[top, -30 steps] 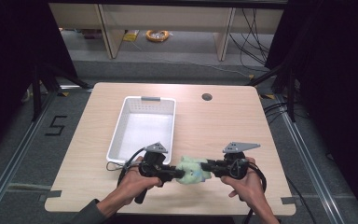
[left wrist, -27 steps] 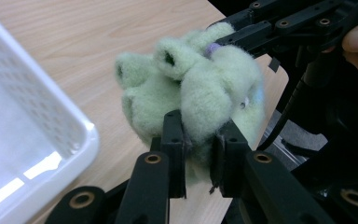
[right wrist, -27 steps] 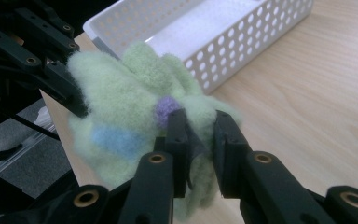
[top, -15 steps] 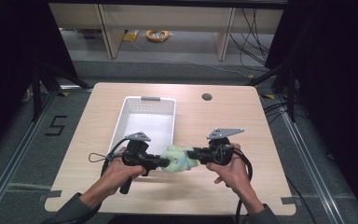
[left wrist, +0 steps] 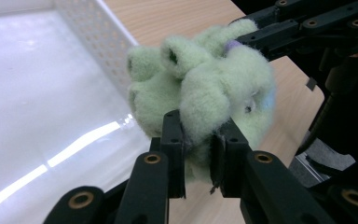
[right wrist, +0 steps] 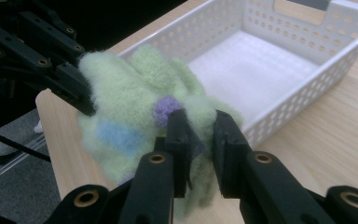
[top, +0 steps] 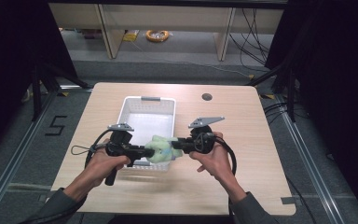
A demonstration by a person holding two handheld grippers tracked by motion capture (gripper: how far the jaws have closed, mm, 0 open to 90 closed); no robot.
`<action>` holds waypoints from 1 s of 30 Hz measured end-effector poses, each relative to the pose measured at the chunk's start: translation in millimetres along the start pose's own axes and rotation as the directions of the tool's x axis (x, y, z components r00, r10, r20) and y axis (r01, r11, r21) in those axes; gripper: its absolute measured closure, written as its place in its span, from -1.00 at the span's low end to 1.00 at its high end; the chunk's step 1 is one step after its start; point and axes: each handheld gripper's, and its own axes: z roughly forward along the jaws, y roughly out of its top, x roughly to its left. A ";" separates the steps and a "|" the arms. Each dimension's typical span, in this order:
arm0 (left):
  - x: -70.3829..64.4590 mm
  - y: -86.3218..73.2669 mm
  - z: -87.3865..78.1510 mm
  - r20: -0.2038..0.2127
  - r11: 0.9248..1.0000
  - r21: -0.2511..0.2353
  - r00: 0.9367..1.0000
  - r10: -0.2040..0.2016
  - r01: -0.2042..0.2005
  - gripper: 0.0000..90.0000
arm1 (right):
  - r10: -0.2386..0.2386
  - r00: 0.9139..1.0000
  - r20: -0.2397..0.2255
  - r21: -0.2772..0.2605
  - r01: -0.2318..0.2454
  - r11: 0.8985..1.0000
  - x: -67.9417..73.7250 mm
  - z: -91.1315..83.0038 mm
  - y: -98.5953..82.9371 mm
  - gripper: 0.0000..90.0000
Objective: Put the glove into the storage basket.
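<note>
Your left hand-held gripper point(left wrist: 198, 154) has its two black jaws pinched tight on a fold of the green plush toy point(left wrist: 205, 88), with the fleece bulging out between and above them. Your right hand-held gripper point(right wrist: 199, 140) grips the same toy point(right wrist: 140, 107) from the opposite side, its jaws clamped on the fuzz just beside a small purple spot; a pale blue patch shows lower on the toy's flank. In the high view your two hand-held grippers, left point(top: 145, 151) and right point(top: 172, 144), point toward each other with the toy point(top: 161, 148) stretched between them, lifted off the desk point(top: 242, 140). The toy hangs over the near rim of the white perforated basket point(top: 135, 105), roughly at its near right corner, partly above the basket's floor and partly above the bare wood. The basket sits near the middle of the desk, a grey handle on its far wall. A small dark round spot point(top: 207, 97) lies on the desk, beyond your right hand point(top: 212, 156).
</note>
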 end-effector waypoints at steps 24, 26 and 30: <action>58.6 -5.0 -2.2 -0.078 0.991 0.085 0.992 -0.098 0.104 0.70 | 0.056 0.998 0.012 0.133 -0.057 0.989 0.1 76.0 25.0 0.75; 60.4 -5.4 -2.4 -0.070 0.989 0.101 0.993 -0.099 0.106 0.70 | 0.035 0.999 0.016 0.144 -0.037 0.989 -0.6 76.7 24.3 0.75; 66.2 -8.6 1.9 -0.075 0.986 0.123 0.991 -0.107 0.115 0.70 | 0.063 0.998 0.016 0.155 -0.065 0.986 -0.8 83.9 18.3 0.75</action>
